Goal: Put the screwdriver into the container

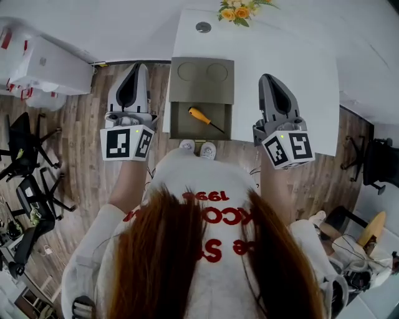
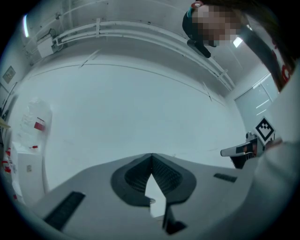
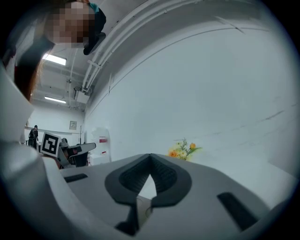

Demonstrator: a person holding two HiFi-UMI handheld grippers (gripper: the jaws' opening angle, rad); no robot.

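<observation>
Two grippers up, both empty. Left gripper (image 1: 135, 70) is held off the counter's (image 1: 280, 50) left edge, over the wood floor (image 1: 81, 124). Its own view has the fingers (image 2: 136, 176) together at the tips, nothing between them, and only a pale wall (image 2: 140, 103) ahead. Right gripper (image 1: 270, 79) is held above the counter's near right part. Its fingers are likewise closed tip to tip with nothing gripped.

One container (image 1: 202, 80), olive green, sits at the counter's near edge towards the left corner, between the two grippers in the head view. Far half shows two round recesses; near half is an open tray.

Screwdriver (image 1: 206, 119) lies inside that near tray, slantwise: orange handle towards the tray's left, dark shaft running to its near right side. Neither gripper touches it; both are well apart from the container.

Flowers (image 1: 240, 10), yellow and orange, stand at the counter's far edge; the right gripper view catches them too, ahead and slightly right of the fingertips. Small round metal disc (image 1: 203, 27) is set into the counter near the far left corner.

Each gripper view shows the other gripper off to the side, marker cube (image 3: 50, 144) facing the camera.
</observation>
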